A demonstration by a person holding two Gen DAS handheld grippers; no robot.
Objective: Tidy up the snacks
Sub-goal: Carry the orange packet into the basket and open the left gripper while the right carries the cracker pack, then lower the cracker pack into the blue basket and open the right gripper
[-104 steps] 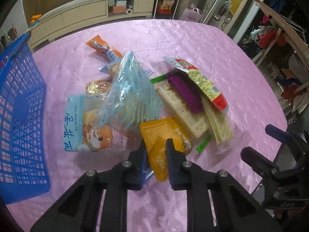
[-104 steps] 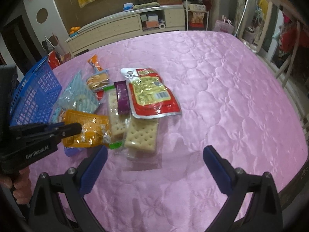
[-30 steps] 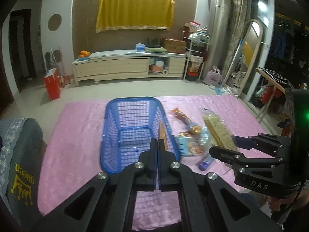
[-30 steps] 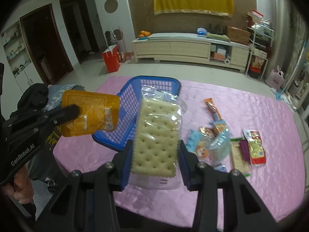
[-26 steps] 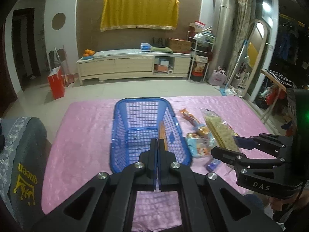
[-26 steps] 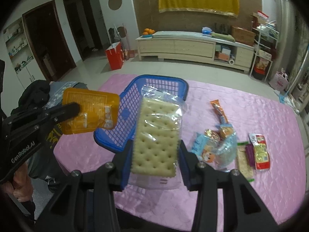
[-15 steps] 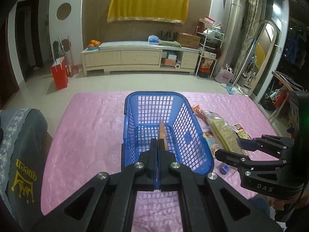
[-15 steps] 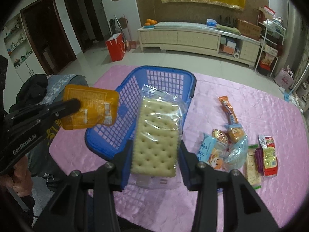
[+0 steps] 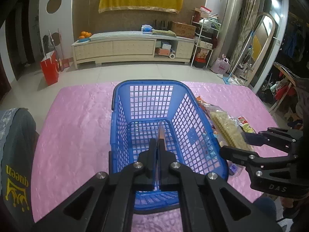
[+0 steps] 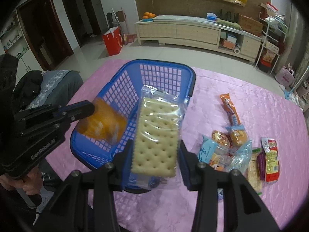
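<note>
Above the blue plastic lattice basket [image 9: 195, 127], left gripper [image 9: 156, 150] clamps a blurred, apparently orange foil packet [image 10: 104, 123]; right gripper [image 10: 155, 154] clamps a clear-wrapped cracker pack [image 10: 156, 135].

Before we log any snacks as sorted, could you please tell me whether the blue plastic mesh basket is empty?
Empty: its bare mesh floor shows; the orange packet is held above.

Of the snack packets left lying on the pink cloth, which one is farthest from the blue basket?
The red-and-yellow packet, at the right end of the pile beyond the purple bar; the others lie nearer the basket.
</note>
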